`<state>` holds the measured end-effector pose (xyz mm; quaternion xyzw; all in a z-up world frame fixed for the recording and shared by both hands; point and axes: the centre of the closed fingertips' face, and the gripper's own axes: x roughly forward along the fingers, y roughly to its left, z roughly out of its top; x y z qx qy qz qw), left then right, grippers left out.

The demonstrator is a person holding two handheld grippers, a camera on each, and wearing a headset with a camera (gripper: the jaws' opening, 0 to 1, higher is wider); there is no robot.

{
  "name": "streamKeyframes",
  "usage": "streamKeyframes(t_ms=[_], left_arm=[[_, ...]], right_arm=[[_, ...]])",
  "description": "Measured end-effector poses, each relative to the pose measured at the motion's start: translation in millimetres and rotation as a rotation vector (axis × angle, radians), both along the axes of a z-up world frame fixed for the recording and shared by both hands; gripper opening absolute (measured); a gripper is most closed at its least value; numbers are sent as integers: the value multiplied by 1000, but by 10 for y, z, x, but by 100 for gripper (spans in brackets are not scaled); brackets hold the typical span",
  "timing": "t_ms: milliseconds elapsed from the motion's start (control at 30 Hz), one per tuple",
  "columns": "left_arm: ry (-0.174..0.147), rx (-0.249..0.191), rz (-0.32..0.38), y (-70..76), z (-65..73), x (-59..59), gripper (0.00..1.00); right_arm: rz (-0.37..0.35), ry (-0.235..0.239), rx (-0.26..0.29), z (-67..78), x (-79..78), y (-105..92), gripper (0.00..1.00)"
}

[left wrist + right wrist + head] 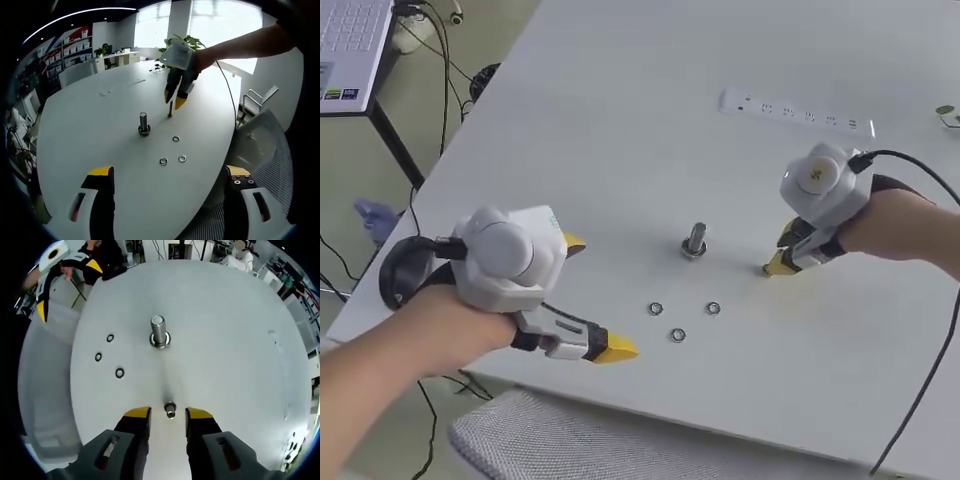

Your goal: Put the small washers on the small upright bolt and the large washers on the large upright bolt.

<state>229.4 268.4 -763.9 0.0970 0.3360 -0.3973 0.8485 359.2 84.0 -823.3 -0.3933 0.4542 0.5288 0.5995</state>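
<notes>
- Right tongs [168, 419] slightly spread, small bolt [170, 410] standing between the tips.
- Left tongs [167, 172] spread wide, empty; three washers [182, 158] just ahead, big bolt [144, 124] beyond them.

2 white, yellow-tipped hand-held grippers [595, 295] [781, 252]

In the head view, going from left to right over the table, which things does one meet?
left gripper → leftmost washer → large bolt → right gripper
</notes>
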Motion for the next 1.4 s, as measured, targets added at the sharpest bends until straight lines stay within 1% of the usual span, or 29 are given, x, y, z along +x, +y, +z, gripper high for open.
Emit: streamKeyframes(t_ms=[67, 167, 200, 267, 367, 400, 467, 533, 633, 733, 867, 1033, 1133, 1167, 1267, 1333, 1400], left_arm=[[-2, -4, 6, 26, 18, 3, 90], [-9, -3, 2, 23, 47, -10, 90], [-10, -1, -1, 29, 24, 0, 90], [-11, -1, 1, 40, 27, 2, 90], [-5, -9, 19, 61, 46, 5, 89], [-8, -8, 18, 62, 54, 7, 89], [-22, 18, 3, 65, 89, -4, 89], [-23, 5, 8, 59, 128, -2, 89], [-35, 12, 4, 59, 188, -4, 88], [-42, -4, 11, 52, 247, 7, 89], [-48, 4, 8, 49, 240, 2, 89], [-40, 6, 3, 29, 217, -40, 89], [-36, -16, 14, 7, 233, -54, 89], [-38, -17, 14, 5, 235, -56, 88], [-37, -4, 9, -3, 214, -78, 88], [-36, -8, 8, -17, 207, -93, 88], [-35, -1, 3, -34, 188, -118, 88]], right_arm=[[2, -4, -1, 24, -8, 10, 29], [6, -8, -6, 73, -30, 31, 28], [4, -6, -6, 86, -36, 37, 28], [4, -8, -6, 114, -45, 54, 28], [4, -14, -4, 146, -42, 75, 28], [6, -20, -6, 160, -46, 76, 28], [10, -21, -9, 178, -61, 77, 28], [12, -25, -10, 187, -72, 78, 28], [5, -22, -13, 181, -78, 76, 28], [-6, -20, 0, 191, -104, 97, 28], [1, -23, -2, 184, -131, 94, 28], [7, -16, 3, 148, -137, 95, 28], [19, -13, 4, 116, -181, 104, 28], [20, -12, 5, 112, -194, 111, 28], [27, -6, 6, 88, -239, 141, 28], [30, -3, 13, 72, -262, 177, 28], [37, -3, 18, 63, -303, 214, 28]])
